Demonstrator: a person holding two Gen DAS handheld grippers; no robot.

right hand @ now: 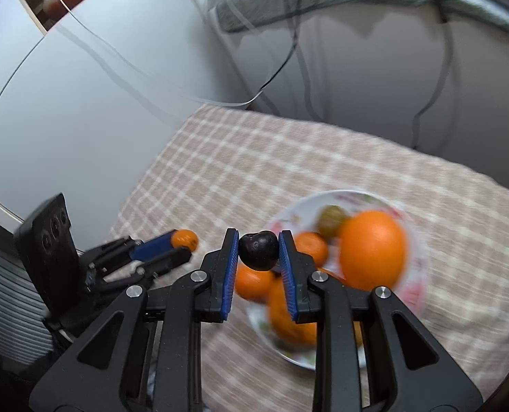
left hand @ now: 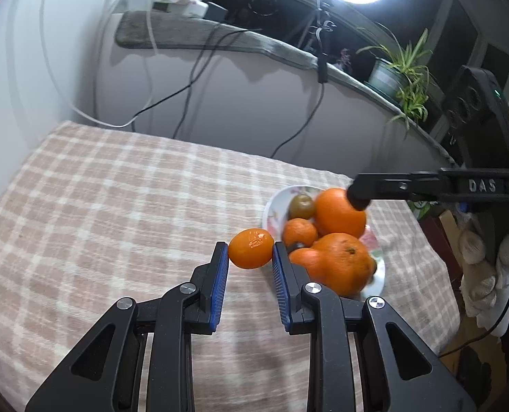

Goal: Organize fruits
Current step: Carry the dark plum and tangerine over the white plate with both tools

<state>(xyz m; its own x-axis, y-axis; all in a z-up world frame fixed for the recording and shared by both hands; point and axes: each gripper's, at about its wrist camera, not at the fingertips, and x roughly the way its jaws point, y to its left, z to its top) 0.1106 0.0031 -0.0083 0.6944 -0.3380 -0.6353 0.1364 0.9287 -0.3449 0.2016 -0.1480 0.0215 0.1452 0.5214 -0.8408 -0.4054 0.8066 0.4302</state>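
Both grippers loaded: left gripper (left hand: pixel 250 252) mandarin (left hand: pixel 251 248), right gripper (right hand: pixel 258 245) plum (right hand: pixel 258 250).

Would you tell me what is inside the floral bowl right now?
The bowl holds two big oranges, a mandarin and a greenish fruit; anything beneath the pile is covered.

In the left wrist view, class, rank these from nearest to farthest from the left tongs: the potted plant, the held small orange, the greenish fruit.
1. Small orange, between the left tongs.
2. Greenish fruit, at the plate's far side.
3. Potted plant, on the ledge, upper right.
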